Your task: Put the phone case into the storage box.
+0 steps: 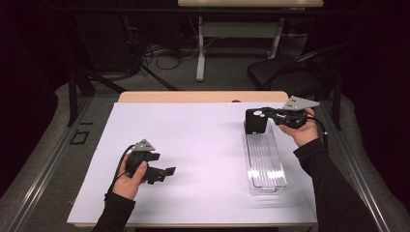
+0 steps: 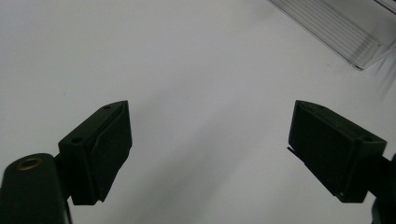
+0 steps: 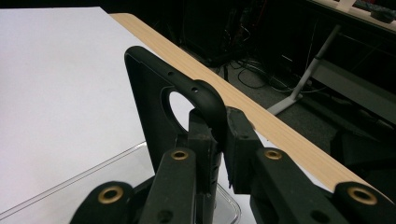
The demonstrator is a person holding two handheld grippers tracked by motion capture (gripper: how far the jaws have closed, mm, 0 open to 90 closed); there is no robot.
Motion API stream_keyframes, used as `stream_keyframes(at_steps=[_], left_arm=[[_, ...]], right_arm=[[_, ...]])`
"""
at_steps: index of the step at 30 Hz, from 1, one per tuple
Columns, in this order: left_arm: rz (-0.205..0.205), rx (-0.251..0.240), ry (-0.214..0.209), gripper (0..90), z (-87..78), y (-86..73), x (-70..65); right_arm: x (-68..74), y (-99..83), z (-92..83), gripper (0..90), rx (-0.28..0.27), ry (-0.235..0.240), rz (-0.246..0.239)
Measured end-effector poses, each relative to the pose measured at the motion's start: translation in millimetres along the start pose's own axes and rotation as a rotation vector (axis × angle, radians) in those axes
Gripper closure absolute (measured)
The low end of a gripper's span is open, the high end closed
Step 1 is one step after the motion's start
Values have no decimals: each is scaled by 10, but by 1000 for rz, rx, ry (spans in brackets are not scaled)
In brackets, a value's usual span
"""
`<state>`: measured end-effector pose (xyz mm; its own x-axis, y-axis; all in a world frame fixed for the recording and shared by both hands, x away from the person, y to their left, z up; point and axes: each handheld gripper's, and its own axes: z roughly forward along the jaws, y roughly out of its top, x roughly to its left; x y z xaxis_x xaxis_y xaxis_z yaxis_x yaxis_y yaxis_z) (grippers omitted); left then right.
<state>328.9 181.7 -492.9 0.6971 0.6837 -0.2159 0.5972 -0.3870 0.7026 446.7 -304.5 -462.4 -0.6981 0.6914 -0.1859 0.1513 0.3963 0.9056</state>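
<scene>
A black phone case with a round camera hole stands upright in my right gripper, which is shut on its edge. The case hangs over the far end of a clear ribbed plastic tray at the table's right. In the right gripper view the case rises between the jaws of that gripper, with the tray rim below. My left gripper rests low over the white sheet at the front left, open with nothing between its fingers. The left gripper view shows its jaws wide apart and the tray's corner beyond.
A white sheet covers most of the wooden table, whose far edge stays bare. Behind the table stand a dark chair and the white leg of another desk, with cables on the floor.
</scene>
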Motion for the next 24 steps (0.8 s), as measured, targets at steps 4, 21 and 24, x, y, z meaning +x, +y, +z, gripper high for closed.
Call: stream_keyframes(at_steps=[4, 21, 24], left_arm=[[0, -1, -2, 137, -1, 1, -3], [6, 9, -3, 137, 23, -2, -10], [9, 13, -3, 138, 31, -2, -10]], right_arm=[[-16, -5, 3, 827, 3, -4, -7], [-122, -54, -3, 803, 29, -39, -28], [-134, -66, 3, 796, 28, -46, -31]])
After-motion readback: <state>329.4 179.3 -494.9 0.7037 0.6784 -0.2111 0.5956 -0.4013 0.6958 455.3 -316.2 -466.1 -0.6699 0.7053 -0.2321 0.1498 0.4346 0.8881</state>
